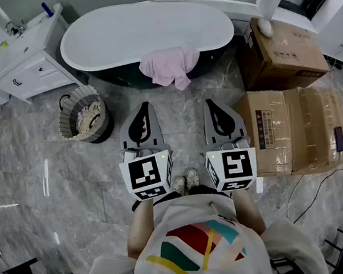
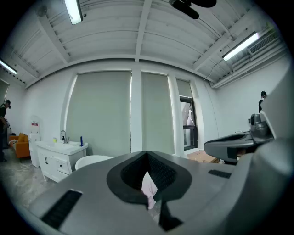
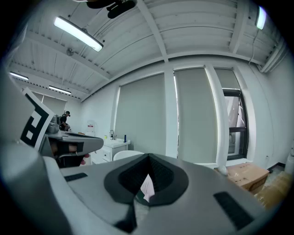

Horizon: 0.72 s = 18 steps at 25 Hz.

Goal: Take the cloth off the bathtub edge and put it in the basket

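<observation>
Ahead of left gripper (image 1: 144, 107) and right gripper (image 1: 210, 103), both closed, cloth (image 1: 168, 65) drapes the bathtub (image 1: 85, 30) rim.

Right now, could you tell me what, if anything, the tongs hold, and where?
Nothing is held: the left tongs and right tongs are shut and empty.

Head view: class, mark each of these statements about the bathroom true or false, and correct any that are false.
1. The pink cloth hangs over the near edge of the bathtub. True.
2. The basket stands to the right of both grippers. False: it stands on the floor to their left.
3. The left gripper holds the cloth. False: its jaws are shut and empty, short of the cloth.
4. Cardboard boxes lie beside the right gripper, on its right. True.
</observation>
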{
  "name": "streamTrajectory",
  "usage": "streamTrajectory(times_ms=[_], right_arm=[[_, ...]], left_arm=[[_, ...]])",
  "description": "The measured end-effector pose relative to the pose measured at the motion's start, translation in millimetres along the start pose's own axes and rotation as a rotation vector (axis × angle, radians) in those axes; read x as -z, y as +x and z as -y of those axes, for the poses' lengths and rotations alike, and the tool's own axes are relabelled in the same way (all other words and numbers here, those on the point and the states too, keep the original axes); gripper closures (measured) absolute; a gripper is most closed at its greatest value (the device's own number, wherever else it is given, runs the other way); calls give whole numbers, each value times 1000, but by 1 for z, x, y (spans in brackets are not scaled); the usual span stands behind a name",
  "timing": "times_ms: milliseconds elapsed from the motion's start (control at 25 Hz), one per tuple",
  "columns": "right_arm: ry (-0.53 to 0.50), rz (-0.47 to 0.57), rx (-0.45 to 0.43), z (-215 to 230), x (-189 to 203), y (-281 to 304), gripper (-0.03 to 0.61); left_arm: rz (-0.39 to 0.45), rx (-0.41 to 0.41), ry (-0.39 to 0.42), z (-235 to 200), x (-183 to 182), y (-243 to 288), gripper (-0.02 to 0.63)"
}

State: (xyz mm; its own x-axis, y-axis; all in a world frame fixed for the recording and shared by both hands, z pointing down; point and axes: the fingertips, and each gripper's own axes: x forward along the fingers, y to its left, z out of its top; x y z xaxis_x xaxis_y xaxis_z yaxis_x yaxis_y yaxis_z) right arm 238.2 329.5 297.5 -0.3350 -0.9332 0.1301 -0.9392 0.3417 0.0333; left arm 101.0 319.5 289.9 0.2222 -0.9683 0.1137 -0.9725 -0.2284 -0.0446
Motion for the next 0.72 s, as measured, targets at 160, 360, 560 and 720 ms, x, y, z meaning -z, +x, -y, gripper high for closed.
streamTrajectory(times_ms=[160,360,560,720], right_arm=[[-7,1,-9,-3,0,-1,568],[-6,5,-10,0,0,-3,568],[39,19,-20,6,0,-1,568],[40,15,-28,13,3,1,568]], left_arm=[[2,2,3,2,0,-1,595],[7,-1,4,3,-1,-3,595],[12,-8,-6,2,-3,0,595],[14,-18,-9,2,-3,6,597]])
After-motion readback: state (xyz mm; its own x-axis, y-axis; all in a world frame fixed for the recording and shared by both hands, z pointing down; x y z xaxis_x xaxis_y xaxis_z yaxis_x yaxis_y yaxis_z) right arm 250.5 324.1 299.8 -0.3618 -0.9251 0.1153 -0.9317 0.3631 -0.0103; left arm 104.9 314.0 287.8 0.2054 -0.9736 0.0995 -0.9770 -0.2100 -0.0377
